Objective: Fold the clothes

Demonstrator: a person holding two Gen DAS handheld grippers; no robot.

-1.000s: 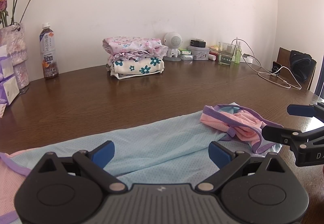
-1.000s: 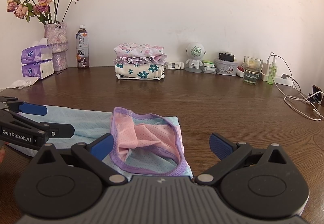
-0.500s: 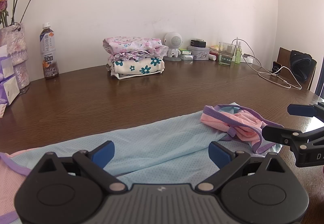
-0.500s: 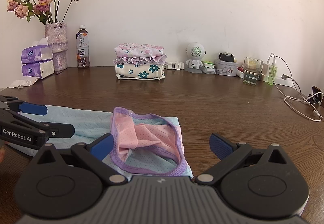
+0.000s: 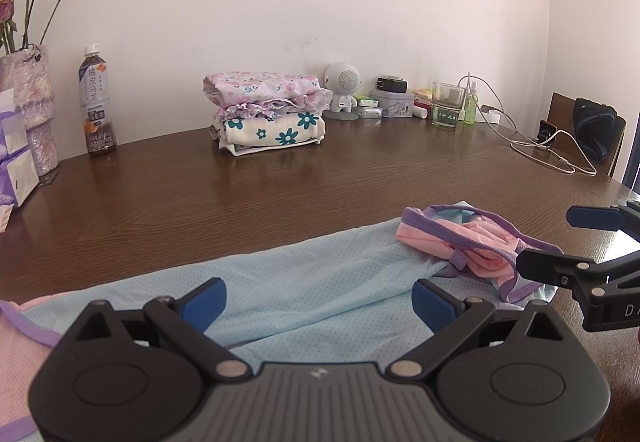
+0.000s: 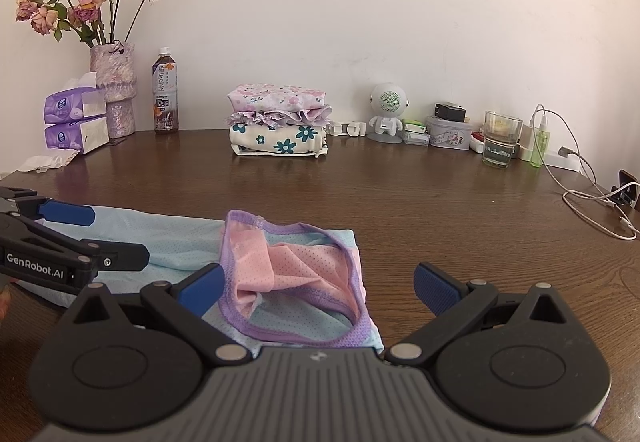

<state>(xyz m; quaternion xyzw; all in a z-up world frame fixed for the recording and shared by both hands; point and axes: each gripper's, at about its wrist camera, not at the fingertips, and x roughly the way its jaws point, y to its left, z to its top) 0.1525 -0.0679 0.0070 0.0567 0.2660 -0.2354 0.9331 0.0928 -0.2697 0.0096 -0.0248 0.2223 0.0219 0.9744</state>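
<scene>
Lying flat, light-blue garment (image 5: pixel 304 282) with rumpled pink, purple-trimmed end (image 6: pixel 296 274).

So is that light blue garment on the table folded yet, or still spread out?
Still spread out: the light blue garment lies long across the table, its pink, purple-trimmed end bunched. Both grippers are open, holding nothing.

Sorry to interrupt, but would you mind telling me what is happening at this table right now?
A person with a gripper in each hand is folding clothes. A light blue garment with pink and purple trim lies spread on the wooden table. The left gripper and right gripper are both open over it, gripping nothing. A stack of folded clothes sits by the wall.
</scene>
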